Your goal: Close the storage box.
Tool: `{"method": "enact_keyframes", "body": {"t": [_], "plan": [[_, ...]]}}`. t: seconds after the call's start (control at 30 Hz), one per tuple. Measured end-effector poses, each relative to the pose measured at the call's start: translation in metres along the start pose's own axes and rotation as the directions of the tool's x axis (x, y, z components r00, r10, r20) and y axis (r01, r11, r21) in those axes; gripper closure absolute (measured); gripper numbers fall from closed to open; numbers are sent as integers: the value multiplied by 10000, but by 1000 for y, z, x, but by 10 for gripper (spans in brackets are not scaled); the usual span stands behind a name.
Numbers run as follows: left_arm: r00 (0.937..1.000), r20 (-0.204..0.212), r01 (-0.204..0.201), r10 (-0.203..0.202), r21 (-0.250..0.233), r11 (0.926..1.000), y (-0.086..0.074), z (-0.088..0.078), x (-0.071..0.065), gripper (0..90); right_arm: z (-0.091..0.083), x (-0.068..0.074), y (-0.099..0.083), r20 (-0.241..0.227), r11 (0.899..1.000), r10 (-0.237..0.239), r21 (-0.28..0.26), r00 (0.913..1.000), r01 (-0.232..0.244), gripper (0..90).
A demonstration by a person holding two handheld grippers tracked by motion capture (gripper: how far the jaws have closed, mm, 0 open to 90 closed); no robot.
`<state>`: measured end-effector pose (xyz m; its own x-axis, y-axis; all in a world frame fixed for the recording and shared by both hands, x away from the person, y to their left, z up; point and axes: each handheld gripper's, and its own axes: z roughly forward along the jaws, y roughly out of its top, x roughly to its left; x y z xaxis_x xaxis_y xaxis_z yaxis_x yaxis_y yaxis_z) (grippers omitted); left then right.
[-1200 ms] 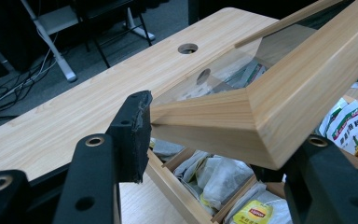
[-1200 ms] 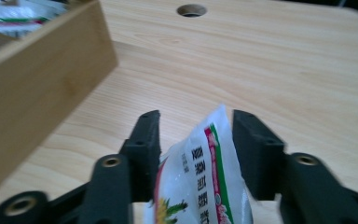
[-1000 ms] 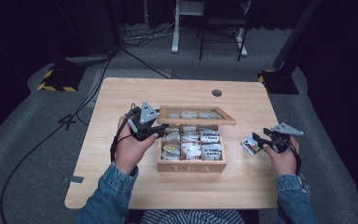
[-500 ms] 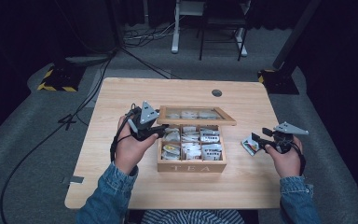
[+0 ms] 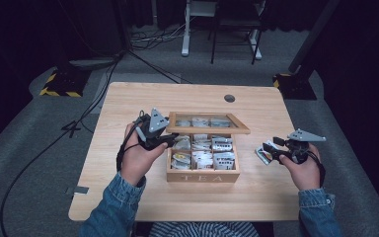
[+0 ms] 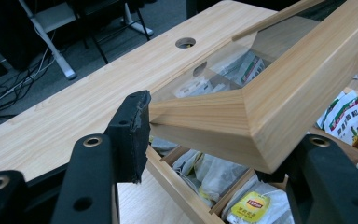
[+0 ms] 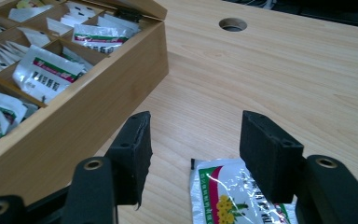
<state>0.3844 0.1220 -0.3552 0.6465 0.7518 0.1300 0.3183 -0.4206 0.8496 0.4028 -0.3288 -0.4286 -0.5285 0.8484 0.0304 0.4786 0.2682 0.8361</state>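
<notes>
Jaws of the left gripper [image 5: 164, 142] are clamping the left corner of the glass-paned lid [image 6: 261, 100], holding it raised and tilted over the wooden tea box [image 5: 202, 174], the lid's long axis running across the tabletop [image 5: 128, 103]. Jaws of the right gripper [image 7: 193, 149] are standing apart, empty, over a foil tea sachet [image 7: 228, 196] lying flat just right of the box.

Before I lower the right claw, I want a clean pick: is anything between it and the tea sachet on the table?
Nothing visible: the right claw stands open above the sachet, bare table around.
</notes>
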Motion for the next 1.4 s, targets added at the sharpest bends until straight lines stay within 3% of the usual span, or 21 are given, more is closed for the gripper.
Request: {"method": "enact_keyframes", "body": {"t": [0.53, 0.87, 1.23, 1.3, 1.4], "plan": [[9997, 159, -209, 200, 579, 9981, -5, -6, -7, 458, 2, 3, 9, -256, 9999, -116, -48, 9996, 115, 443], [9991, 269, -361, 331, 1195, 9922, -10, -9, -12, 459, 5, 6, 15, -434, 9999, -136, -97, 9990, 132, 440], [9976, 370, -650, 587, 2009, 9774, -16, -9, -17, 458, 8, 6, 21, -515, 9998, -160, -158, 9985, 152, 438], [9965, 550, -737, 626, 2313, 9701, -18, -9, -18, 460, 10, 5, 22, -519, 9997, -156, -186, 9985, 147, 439], [9961, 608, -773, 643, 2443, 9666, -19, -9, -20, 458, 10, 5, 23, -555, 9997, -190, -179, 9983, 180, 438]]}}
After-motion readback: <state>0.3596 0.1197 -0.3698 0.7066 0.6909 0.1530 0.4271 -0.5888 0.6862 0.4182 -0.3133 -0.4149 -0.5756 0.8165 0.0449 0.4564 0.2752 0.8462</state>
